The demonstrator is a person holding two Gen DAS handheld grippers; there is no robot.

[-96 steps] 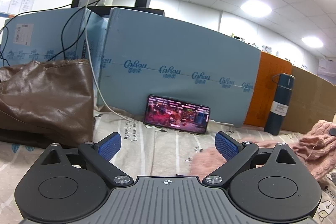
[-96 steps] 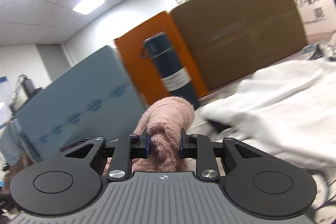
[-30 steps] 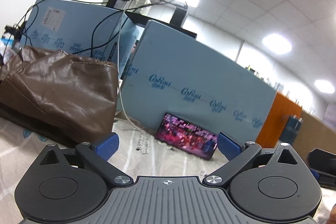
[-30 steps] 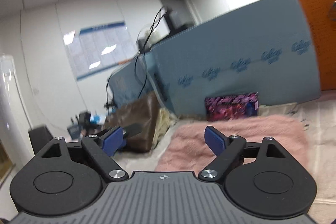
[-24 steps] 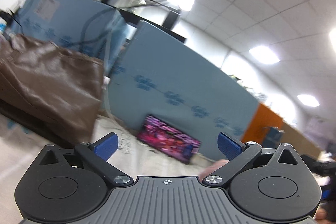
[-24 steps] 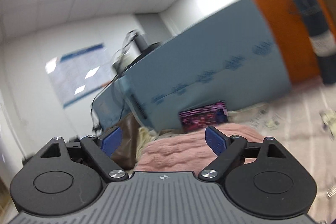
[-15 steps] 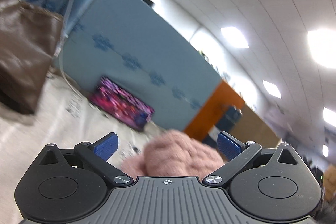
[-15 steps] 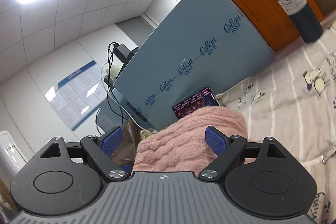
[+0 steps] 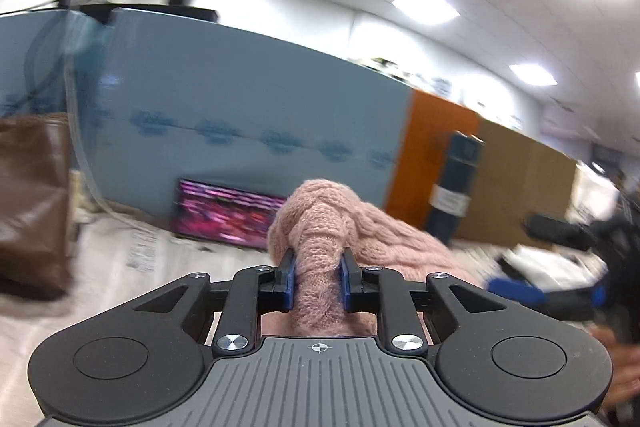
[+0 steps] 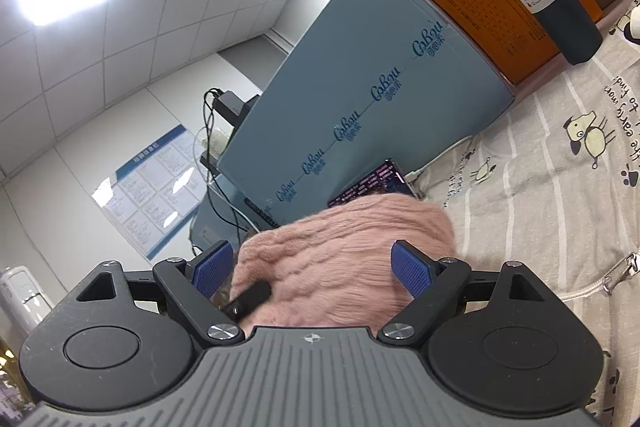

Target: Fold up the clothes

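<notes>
Knitwear fills both views: the pink sweater (image 9: 320, 251) is pinched in the left tool (image 9: 318, 281) only in the left wrist view, while the right wrist view shows the right tool (image 10: 310, 269) spread, sweater between its pads, over the printed surface (image 10: 560, 187).

Fuzzy pink knit sweater (image 9: 320, 227); glossy brown leather bag (image 9: 32, 203); matt printed cotton sheet (image 10: 560, 187).

Right gripper (image 10: 314, 269) jaws wide apart, pink knit sweater (image 10: 344, 247) bunched between them, pads not pressing. Phone (image 10: 374, 183) behind it leans on the blue board (image 10: 372, 79) at the bedsheet's (image 10: 540, 187) far edge.
</notes>
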